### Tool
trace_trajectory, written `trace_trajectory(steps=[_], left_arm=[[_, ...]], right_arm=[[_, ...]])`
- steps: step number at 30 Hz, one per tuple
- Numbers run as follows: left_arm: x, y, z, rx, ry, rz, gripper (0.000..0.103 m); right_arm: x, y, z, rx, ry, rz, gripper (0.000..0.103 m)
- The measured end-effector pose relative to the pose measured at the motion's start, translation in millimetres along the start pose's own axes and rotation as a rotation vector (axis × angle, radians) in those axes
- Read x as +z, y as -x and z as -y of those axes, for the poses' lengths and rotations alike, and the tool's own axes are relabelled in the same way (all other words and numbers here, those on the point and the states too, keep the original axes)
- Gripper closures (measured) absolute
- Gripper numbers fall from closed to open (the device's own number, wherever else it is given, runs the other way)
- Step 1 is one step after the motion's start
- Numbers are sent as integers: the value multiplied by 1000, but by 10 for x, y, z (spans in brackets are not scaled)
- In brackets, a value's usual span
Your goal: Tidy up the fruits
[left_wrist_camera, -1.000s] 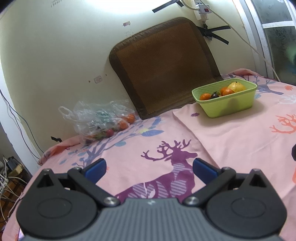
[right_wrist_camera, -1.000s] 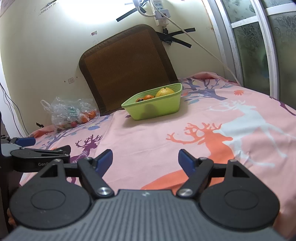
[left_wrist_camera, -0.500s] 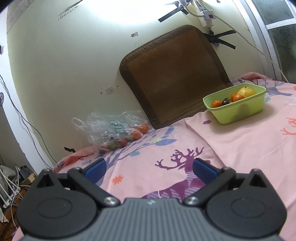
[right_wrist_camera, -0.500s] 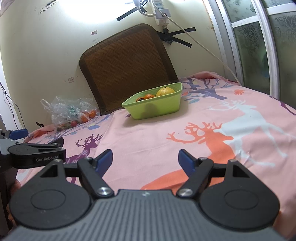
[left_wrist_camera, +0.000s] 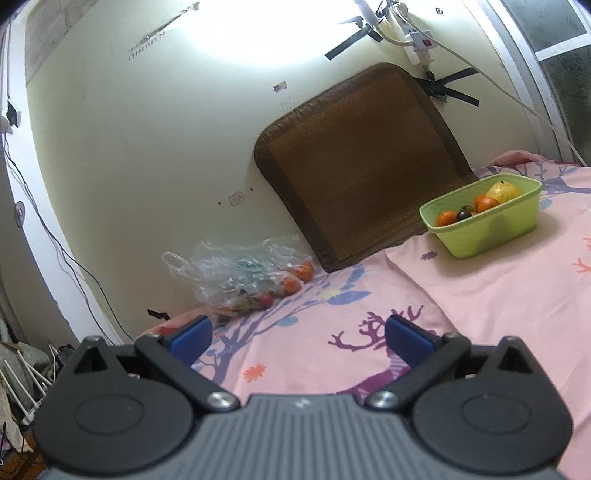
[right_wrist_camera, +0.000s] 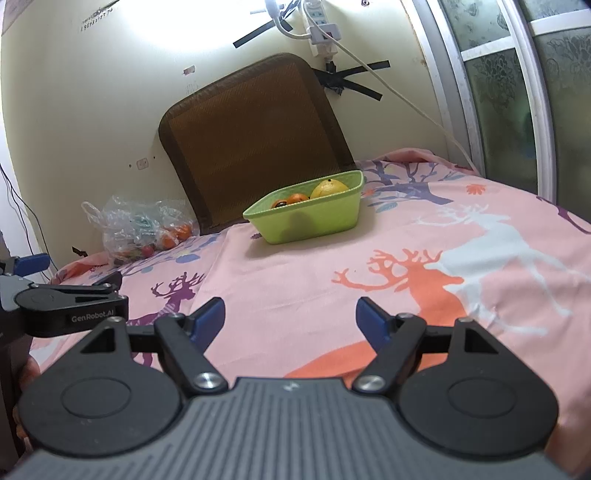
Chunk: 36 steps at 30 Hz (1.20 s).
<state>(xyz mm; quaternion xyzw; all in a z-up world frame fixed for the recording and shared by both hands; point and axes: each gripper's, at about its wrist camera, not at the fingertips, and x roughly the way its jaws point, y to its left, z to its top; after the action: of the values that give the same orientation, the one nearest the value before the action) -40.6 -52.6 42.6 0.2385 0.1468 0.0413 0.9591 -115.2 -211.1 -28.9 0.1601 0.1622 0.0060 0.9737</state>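
Observation:
A light green basket [left_wrist_camera: 491, 232] [right_wrist_camera: 317, 218] stands on the pink bed sheet near the wall and holds oranges, a yellow fruit and a dark fruit. A clear plastic bag [left_wrist_camera: 240, 273] [right_wrist_camera: 140, 229] with more fruits lies at the far left by the wall. My left gripper [left_wrist_camera: 297, 336] is open and empty, low over the sheet, well short of the bag. My right gripper [right_wrist_camera: 290, 317] is open and empty, well short of the basket. The left gripper also shows at the left edge of the right wrist view [right_wrist_camera: 66, 299].
A brown woven mat [left_wrist_camera: 362, 162] [right_wrist_camera: 255, 136] leans on the wall behind the basket. A power strip and cable [right_wrist_camera: 332, 33] hang on the wall. A window frame [right_wrist_camera: 517, 92] stands at the right. The bed's left edge drops to clutter on the floor [left_wrist_camera: 22, 369].
My left gripper has drawn back and turned left, so the bag sits nearer the middle of its view and the basket further right. My right gripper has stayed still.

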Motion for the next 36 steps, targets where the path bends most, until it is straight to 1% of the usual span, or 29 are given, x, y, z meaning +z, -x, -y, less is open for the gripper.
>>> trace_trajectory(steps=[5,9,11,16,21,27,33,36], left_arm=[[0,0,6,8,-5,5,0],[4,-15,-12,-1,3,-5,0],[7,-34,-29,-24,14,-22,0],[-10,-126,-59,-108,48,-96,0],[-50,-201,-48,-173,65,-159,0],[-70,-264,-46,-206,80,-206,0],[-63,-265,-33,-205,79,-215,0],[-63,-288,-36,-226,89,-235,0]], right_arm=[[-1,0,-3,0,-1,0,23],[1,2,2,-1,-2,2,23],[2,4,0,-1,-2,1,23],[2,3,-2,0,1,1,23],[1,-12,-13,2,3,-6,23],[4,-26,-28,5,12,-11,23],[2,-26,-10,6,7,-12,23],[3,-26,-12,5,8,-12,23]])
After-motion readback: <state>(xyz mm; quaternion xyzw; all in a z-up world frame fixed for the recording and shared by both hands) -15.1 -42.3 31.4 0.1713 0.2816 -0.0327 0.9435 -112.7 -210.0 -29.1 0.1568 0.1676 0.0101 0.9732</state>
